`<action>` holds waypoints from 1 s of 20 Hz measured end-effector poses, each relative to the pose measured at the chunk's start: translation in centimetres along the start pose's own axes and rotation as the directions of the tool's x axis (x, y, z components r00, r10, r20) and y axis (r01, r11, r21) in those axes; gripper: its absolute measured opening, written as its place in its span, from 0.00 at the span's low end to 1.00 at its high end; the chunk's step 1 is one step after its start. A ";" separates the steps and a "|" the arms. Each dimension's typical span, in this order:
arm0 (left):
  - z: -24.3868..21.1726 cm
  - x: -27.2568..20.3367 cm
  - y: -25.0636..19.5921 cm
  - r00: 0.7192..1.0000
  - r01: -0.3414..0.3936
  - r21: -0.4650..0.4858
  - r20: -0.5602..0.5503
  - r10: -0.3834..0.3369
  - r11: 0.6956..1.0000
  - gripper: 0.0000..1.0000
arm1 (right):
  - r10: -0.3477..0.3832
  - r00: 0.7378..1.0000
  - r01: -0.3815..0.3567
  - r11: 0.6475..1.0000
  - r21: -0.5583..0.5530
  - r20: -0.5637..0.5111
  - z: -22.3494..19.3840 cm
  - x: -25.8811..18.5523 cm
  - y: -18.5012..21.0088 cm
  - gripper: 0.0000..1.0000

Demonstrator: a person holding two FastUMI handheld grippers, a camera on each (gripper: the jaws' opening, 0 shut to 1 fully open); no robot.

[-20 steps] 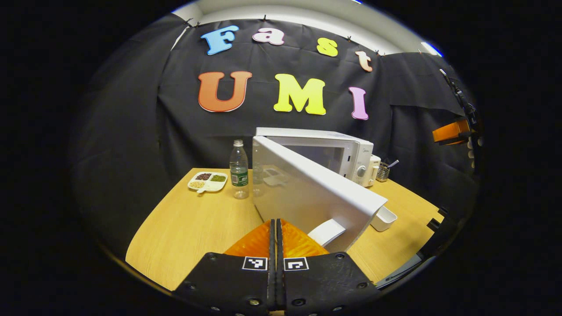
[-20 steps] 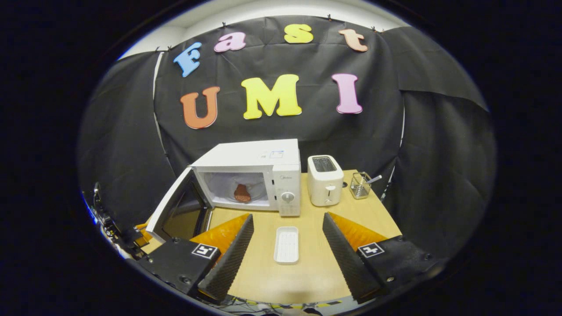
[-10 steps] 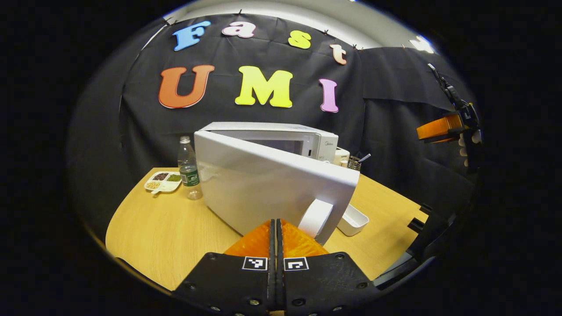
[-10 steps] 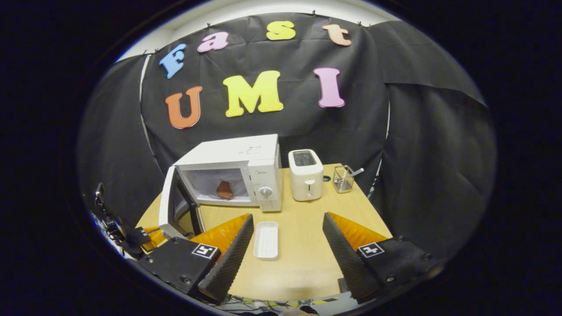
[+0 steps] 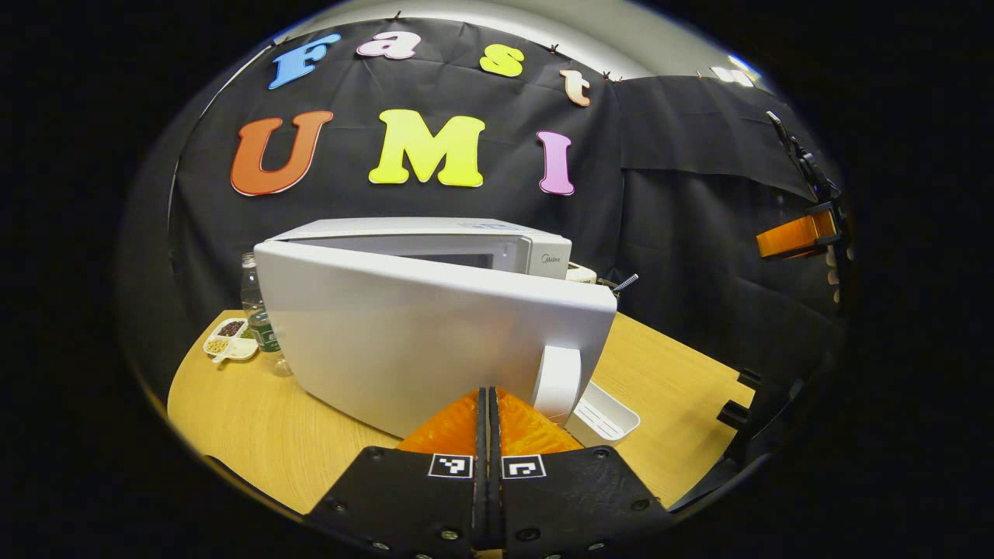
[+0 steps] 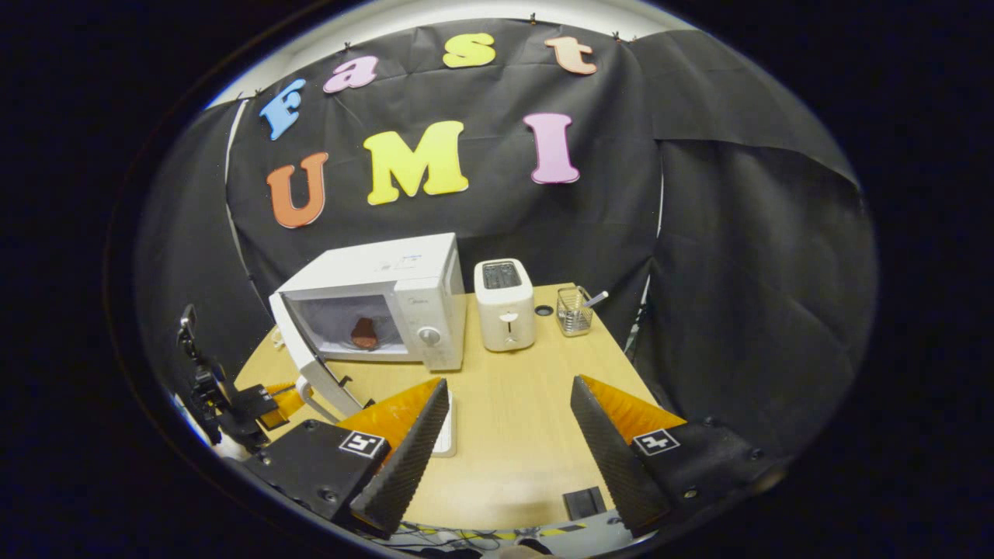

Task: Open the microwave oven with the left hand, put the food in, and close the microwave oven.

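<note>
At the foot of the left gripper view: left gripper (image 5: 488, 404), fingers pressed together with nothing between them, tips just short of the outer face of the microwave door (image 5: 419, 334), beside its white handle (image 5: 556, 383). Whether the tips touch the door cannot be told.

Door: hinged at the left of the microwave oven (image 6: 373, 303), standing partly open, swung well out from the cabinet front.

Food (image 6: 363, 332): a reddish-brown piece, seen through the gap in the right gripper view, lying inside the oven cavity.

Step in hand, as judged: closing the door; opening and loading look finished.

Handling advice: push with the closed tips flat against the door panel near the handle edge, far from the hinge, so the door swings easily and the oven does not slide on the counter (image 6: 512, 419). Follow the arc of the door and avoid driving straight ahead; ease off near the latch, then give a firm final press until it seats.

Right gripper (image 6: 509, 435): fingers wide apart, empty, hovering above the counter, well clear of the door's path.

Nearby, counter: white tray (image 5: 602, 413) just right of the door's free edge, a possible snag; toaster (image 6: 505, 304) and wire holder (image 6: 575, 310) right of the oven; water bottle (image 5: 260, 326) and divided dish (image 5: 229, 341) to its left.
</note>
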State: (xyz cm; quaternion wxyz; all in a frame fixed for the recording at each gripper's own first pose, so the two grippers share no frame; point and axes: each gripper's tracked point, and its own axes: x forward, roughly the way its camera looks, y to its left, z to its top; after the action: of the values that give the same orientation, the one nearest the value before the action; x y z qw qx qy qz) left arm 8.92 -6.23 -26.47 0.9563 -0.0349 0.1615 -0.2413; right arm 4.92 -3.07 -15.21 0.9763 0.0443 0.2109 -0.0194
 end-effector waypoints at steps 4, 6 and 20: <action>0.5 2.9 -0.5 1.000 0.002 0.001 -0.005 -0.002 1.000 0.00 | -0.007 1.000 0.007 1.000 0.007 -0.007 0.4 0.9 -1.1 1.00; 0.9 4.4 -0.7 1.000 0.003 0.000 -0.003 -0.003 1.000 0.00 | -0.010 1.000 0.010 1.000 0.004 -0.010 0.7 1.4 -1.5 1.00; 3.7 13.2 0.1 0.997 -0.073 -0.047 0.011 0.073 0.996 0.00 | -0.029 0.999 0.030 0.999 0.016 -0.036 1.9 4.9 -4.4 1.00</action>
State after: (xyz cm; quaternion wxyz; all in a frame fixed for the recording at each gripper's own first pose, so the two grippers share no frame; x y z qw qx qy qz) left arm 21.17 -12.42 -26.90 0.9644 -0.0529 0.1621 -0.2021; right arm 9.95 -7.74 -15.88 0.9716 0.0495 0.2289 -0.0348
